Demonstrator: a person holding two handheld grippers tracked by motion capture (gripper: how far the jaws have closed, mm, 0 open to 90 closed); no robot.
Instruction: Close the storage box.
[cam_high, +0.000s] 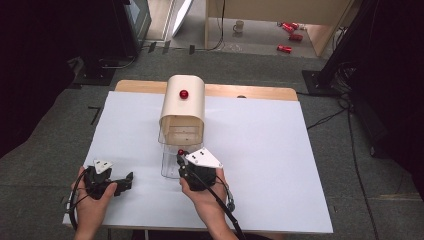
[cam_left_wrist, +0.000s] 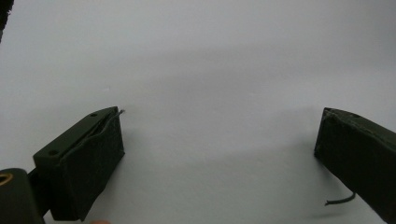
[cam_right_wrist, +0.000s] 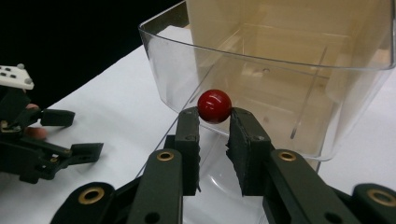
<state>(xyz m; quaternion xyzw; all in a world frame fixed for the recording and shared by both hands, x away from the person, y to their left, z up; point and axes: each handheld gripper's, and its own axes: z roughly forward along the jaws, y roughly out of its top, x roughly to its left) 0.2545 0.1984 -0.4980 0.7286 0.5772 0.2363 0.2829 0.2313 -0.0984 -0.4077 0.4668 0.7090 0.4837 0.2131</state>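
High view first: your right tool (cam_high: 181, 161) sits at the near end of the clear drawer (cam_high: 170, 165), which is pulled out from under the cream bread-bin-shaped box (cam_high: 183, 107) in the middle of the white bench (cam_high: 260, 150). A red knob (cam_high: 184, 93) sits on top of that box. Your right hand (cam_high: 207, 192) comes in from the bottom edge, cable trailing back over your wrist.

Right gripper view, and this is the close look: your right tool (cam_right_wrist: 214, 122) has its jaws pinched narrow on a small red ball knob (cam_right_wrist: 214, 106), one pad on each side of it, gripping at the very tips. The ball sits just at the curved clear front wall of the drawer (cam_right_wrist: 187, 70), and behind that wall you can see through into the cream box (cam_right_wrist: 280, 28). Off to the left of this view, your left tool (cam_right_wrist: 70, 135) rests low on the white bench (cam_right_wrist: 112, 107) with jaws apart.

Left gripper view confirms it: your left tool (cam_left_wrist: 219, 140) is spread wide, with bare white bench (cam_left_wrist: 210, 70) between the pads. In the high view it (cam_high: 127, 181) lies near the front left of the bench, well apart from the drawer, your left hand (cam_high: 92, 200) wrapped around its body.
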